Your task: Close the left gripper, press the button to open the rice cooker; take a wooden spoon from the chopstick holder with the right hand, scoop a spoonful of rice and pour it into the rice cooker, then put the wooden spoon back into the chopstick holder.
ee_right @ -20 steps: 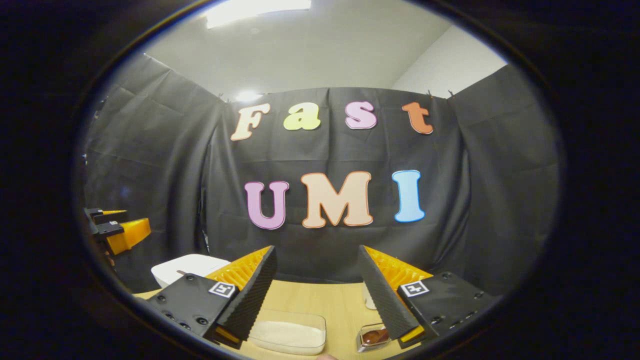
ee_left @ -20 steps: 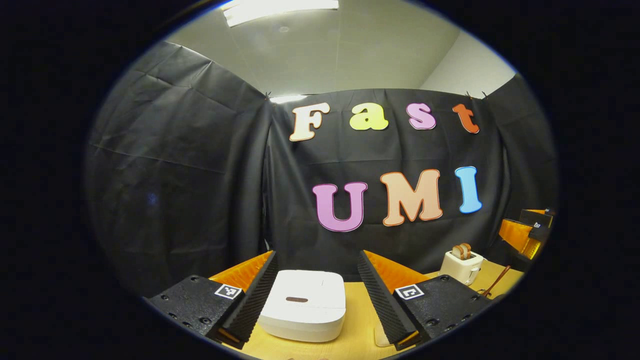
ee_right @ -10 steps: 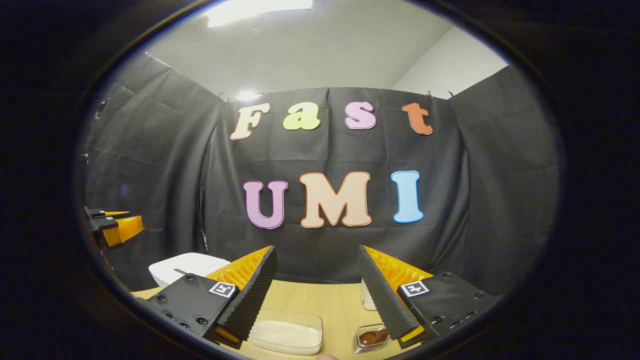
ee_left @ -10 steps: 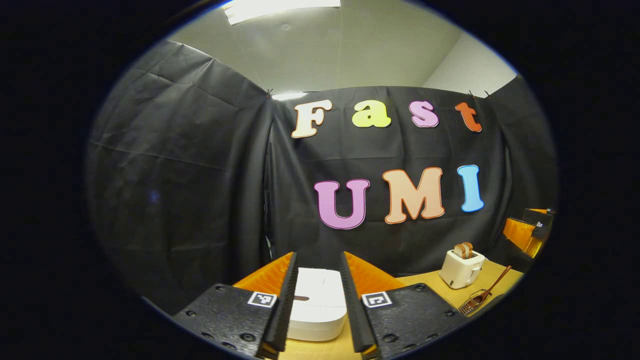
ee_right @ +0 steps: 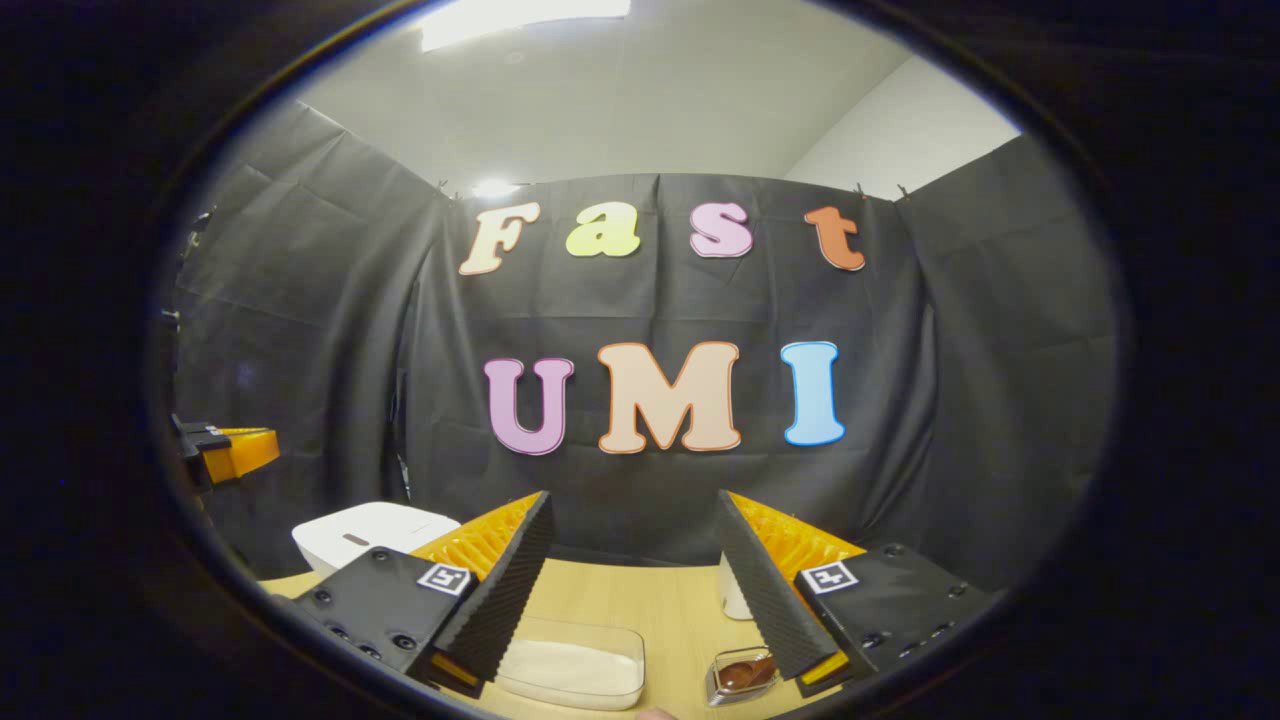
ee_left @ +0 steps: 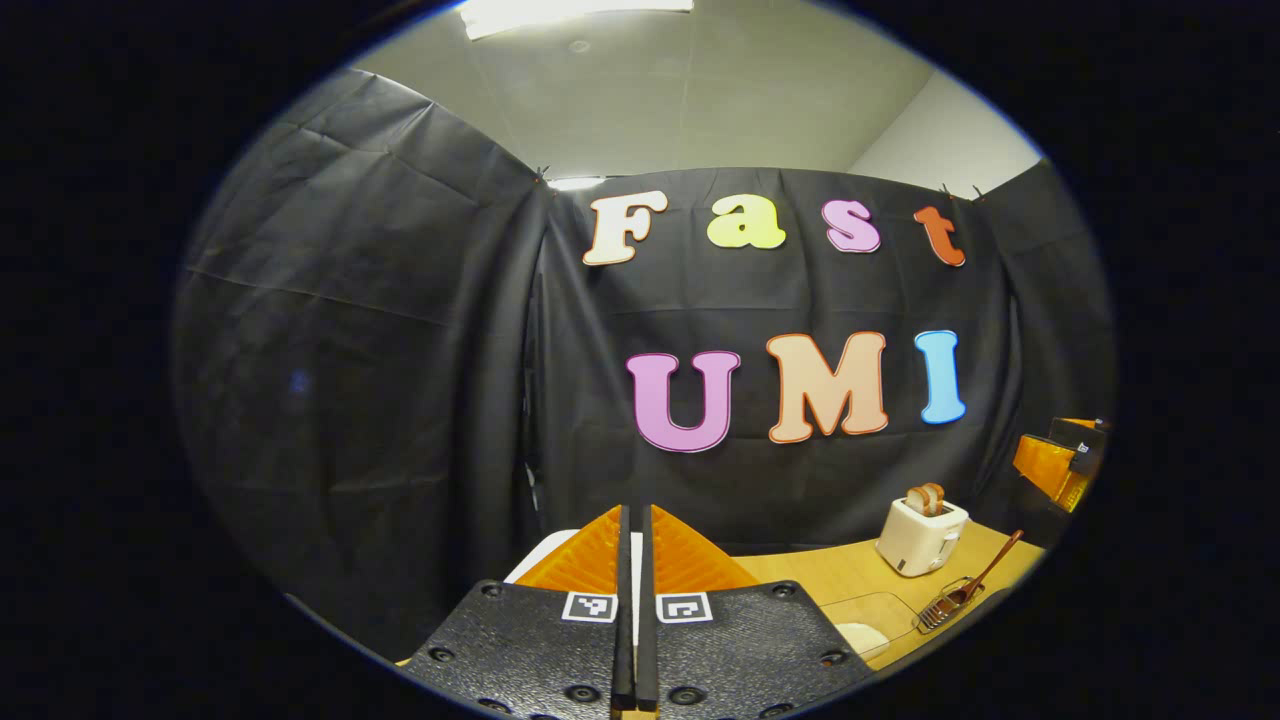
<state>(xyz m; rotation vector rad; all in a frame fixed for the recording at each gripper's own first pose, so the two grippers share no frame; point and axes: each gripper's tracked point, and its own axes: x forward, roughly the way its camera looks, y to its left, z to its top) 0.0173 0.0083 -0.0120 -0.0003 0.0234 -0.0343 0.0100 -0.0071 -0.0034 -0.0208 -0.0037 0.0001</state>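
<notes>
the left gripper (ee_left: 634, 520) is seen at 6 o'clock in the left gripper view with its two fingers brought together, only a hairline slit left between them, and nothing is held. a sliver of the white rice cooker (ee_left: 533, 561) is glimpsed just behind the fingers, toward 7 o'clock, on the wooden table (ee_left: 830, 570). at 4 o'clock a white toaster (ee_left: 920, 535) with bread in its slots is found near the back wall, and nearer the rim the wooden spoon (ee_left: 985, 575) is seen leaning out of the chopstick holder (ee_left: 938, 605). the clear rice container (ee_left: 860, 625) is placed just beside the holder, toward 5 o'clock.

in the right gripper view the right gripper (ee_right: 634, 560) is shown at 6 o'clock with its fingers spread wide apart and empty. between them, on the table, the rice container is laid at the lower edge, its white rice visible. the rice cooker is set at 8 o'clock with its lid down. whether the cooker's button is touched cannot be told.
</notes>
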